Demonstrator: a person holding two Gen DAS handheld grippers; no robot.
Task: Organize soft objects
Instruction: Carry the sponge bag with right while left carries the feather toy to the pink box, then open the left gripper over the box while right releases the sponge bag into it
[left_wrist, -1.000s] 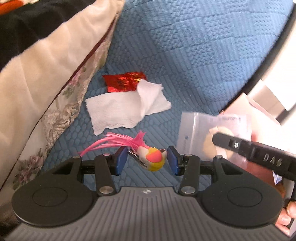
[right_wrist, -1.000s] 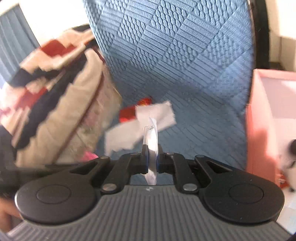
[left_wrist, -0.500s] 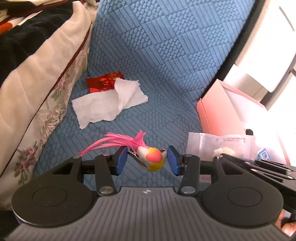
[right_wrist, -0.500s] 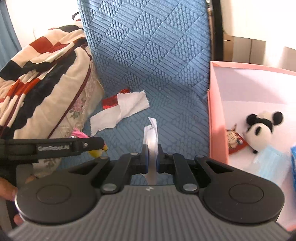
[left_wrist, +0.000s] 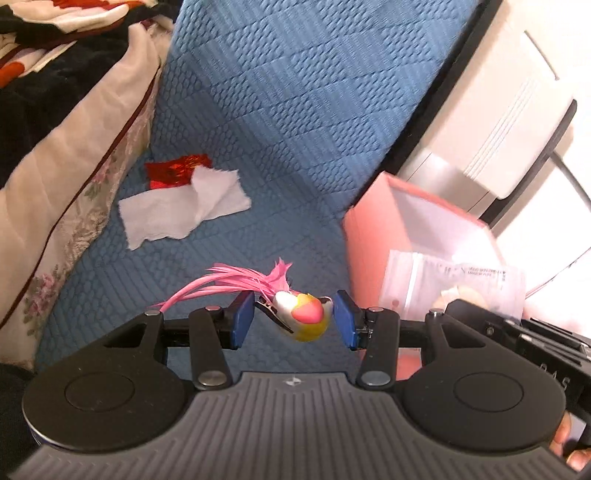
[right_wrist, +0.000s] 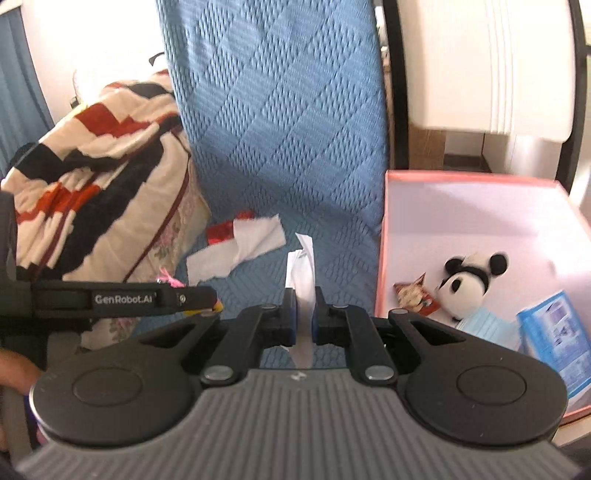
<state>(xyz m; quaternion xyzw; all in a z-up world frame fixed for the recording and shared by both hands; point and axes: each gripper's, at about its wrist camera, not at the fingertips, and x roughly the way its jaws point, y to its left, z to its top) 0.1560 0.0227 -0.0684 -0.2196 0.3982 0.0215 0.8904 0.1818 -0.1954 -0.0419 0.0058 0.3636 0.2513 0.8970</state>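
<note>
Grippers both loaded: left gripper (left_wrist: 293, 320) clamps one pink-feathered toy bird (left_wrist: 303, 318), right gripper (right_wrist: 303, 311) pinches one clear plastic packet (right_wrist: 301, 275), one white tissue (left_wrist: 183, 207) lying on blue quilted cushion (left_wrist: 295, 110), one pink box (right_wrist: 380, 258) alongside.

We see two matching grippers — the left gripper (left_wrist: 293, 321) and right gripper (right_wrist: 303, 312) — each with a ribbed grey body, two black round discs, black linkage arms with silver screws and blue pads (left_wrist: 242, 321); one side reads "GenRobot.AI".
</note>
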